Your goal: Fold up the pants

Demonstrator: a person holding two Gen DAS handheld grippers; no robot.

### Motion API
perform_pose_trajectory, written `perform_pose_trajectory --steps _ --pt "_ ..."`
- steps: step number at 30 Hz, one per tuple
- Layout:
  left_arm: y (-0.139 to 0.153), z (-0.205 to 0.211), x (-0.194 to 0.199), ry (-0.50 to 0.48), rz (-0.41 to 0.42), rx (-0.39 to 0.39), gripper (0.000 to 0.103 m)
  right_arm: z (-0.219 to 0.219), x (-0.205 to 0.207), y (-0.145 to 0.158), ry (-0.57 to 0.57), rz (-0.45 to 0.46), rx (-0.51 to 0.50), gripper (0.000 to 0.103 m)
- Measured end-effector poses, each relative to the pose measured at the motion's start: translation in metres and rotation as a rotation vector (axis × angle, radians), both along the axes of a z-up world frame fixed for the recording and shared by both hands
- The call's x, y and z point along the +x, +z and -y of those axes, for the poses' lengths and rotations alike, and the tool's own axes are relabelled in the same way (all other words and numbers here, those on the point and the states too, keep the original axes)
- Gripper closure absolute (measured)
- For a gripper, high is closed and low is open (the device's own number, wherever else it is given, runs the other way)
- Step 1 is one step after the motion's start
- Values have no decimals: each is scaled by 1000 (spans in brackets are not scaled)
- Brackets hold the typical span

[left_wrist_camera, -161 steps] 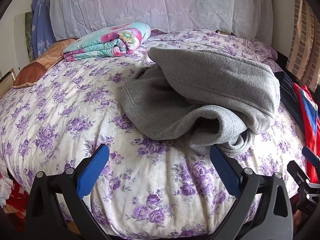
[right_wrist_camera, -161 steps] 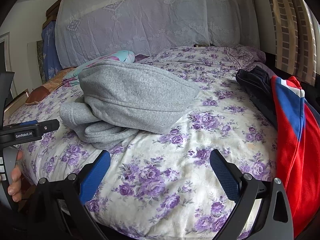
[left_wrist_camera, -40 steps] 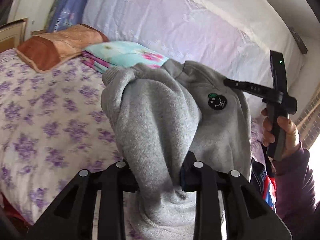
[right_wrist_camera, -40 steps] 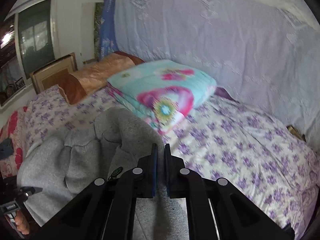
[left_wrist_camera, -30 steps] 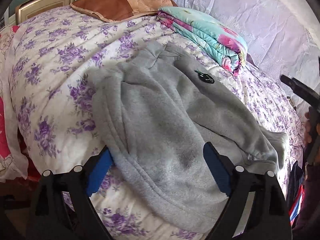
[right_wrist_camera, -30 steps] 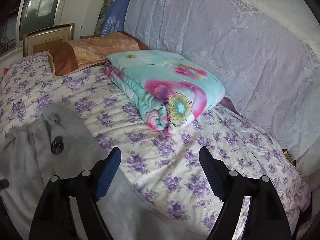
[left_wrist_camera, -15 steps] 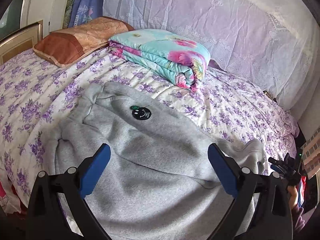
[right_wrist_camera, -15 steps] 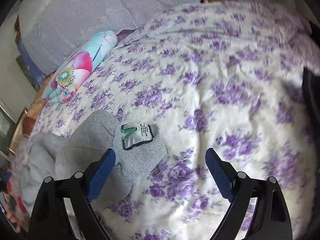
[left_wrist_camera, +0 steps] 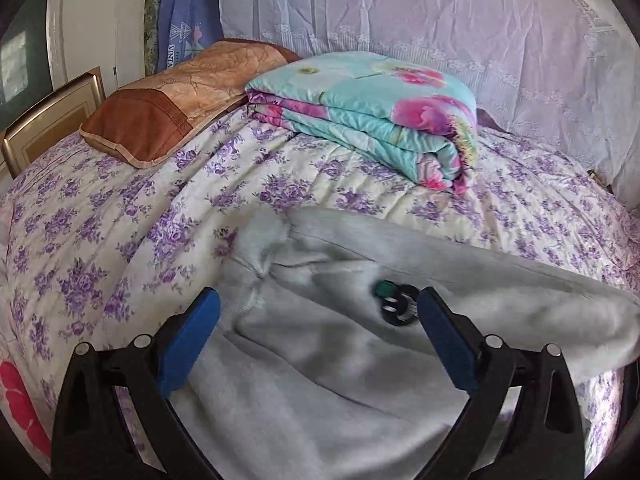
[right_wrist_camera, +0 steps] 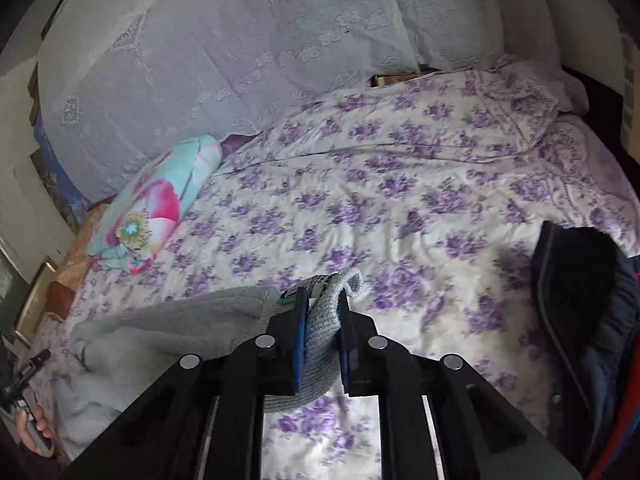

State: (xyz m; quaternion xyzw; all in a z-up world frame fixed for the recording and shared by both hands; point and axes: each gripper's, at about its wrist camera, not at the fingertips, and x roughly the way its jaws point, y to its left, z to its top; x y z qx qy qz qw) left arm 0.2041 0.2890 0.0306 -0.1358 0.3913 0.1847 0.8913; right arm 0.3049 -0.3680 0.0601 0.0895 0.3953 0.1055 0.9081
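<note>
A wide bed covered by a white quilt printed with purple flowers [left_wrist_camera: 100, 216] carries everything here. Across its near part lie the grey fleece pants [left_wrist_camera: 340, 360], spread rumpled with a small dark round badge [left_wrist_camera: 394, 304] facing up. Behind them, near the lace-draped headboard [left_wrist_camera: 440, 20], sit a folded turquoise blanket with pink blossoms [left_wrist_camera: 372, 108] and, to its left, an orange-brown pillow [left_wrist_camera: 172, 104]. A dark navy padded jacket [right_wrist_camera: 576, 300] rests at the bed's right edge. No box or basket is in view.

The left gripper [left_wrist_camera: 318, 332] hangs over the pants with its blue pads spread wide, nothing between them. The right gripper [right_wrist_camera: 323, 312] is closing, its pads pinching the ribbed grey cuff [right_wrist_camera: 344, 284] of the pants, where a white label peeks out.

Half a second ago the right pads stood wide apart above that cuff; now they clamp it. The left gripper was open then too.
</note>
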Motion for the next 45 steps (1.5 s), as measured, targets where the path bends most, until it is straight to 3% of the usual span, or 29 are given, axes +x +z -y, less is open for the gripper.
perform_pose_trajectory --steps 2,6,11,14,15,17,19,21,25,28,30,32,36,38,39,40,41,43,45 --pt "-17 -25 25 9 -49 -58 7 2 7 -37 4 -99 -15 89" --pt "-53 -54 55 -21 -143 -172 7 -10 0 -106 25 -170 -94 89" --pt "-59 -39 84 -98 -188 -57 6 -4 -7 -117 21 -158 -30 88" --pt "-75 -32 107 -151 -267 -50 6 -1 -8 -115 23 -152 -14 88" --pt "-84 -27 112 -152 -311 -21 12 1 -10 -113 16 -133 -9 88" --pt "-81 -18 111 -137 -296 21 31 7 -16 -104 2 -81 11 89" --pt "-67 -19 107 -134 -242 -24 67 16 -21 -91 -4 -28 51 89" --pt "-52 -22 103 -123 -185 -64 73 26 -19 -78 -13 6 95 89" --pt "-9 -16 106 -110 -47 -67 76 34 -9 -44 -30 90 129 89" --pt "26 -16 109 -79 90 -77 76 44 -3 -18 -59 162 177 89" --pt "33 -20 115 -51 130 -82 74 45 6 -12 -65 180 184 89" --pt "15 -25 137 -24 67 -82 71 37 28 -29 -68 97 153 89" --pt "-70 -26 184 24 -199 -23 56 1 69 -107 -83 -99 -55 88" --pt "-84 -18 192 37 -237 42 45 -10 67 -120 -98 -75 -129 77" --pt "-82 -15 193 50 -248 84 29 -12 62 -115 -125 -50 -175 66" --pt "-78 -14 194 44 -262 95 8 -13 57 -107 -141 -40 -197 35" --pt "-72 -14 191 33 -258 101 8 -11 47 -96 -137 -7 -181 26" --pt "-52 -16 177 1 -225 97 8 -5 21 -71 -114 49 -148 26" --pt "-24 -21 149 -25 -160 41 8 -4 -15 -52 -26 33 -58 26"
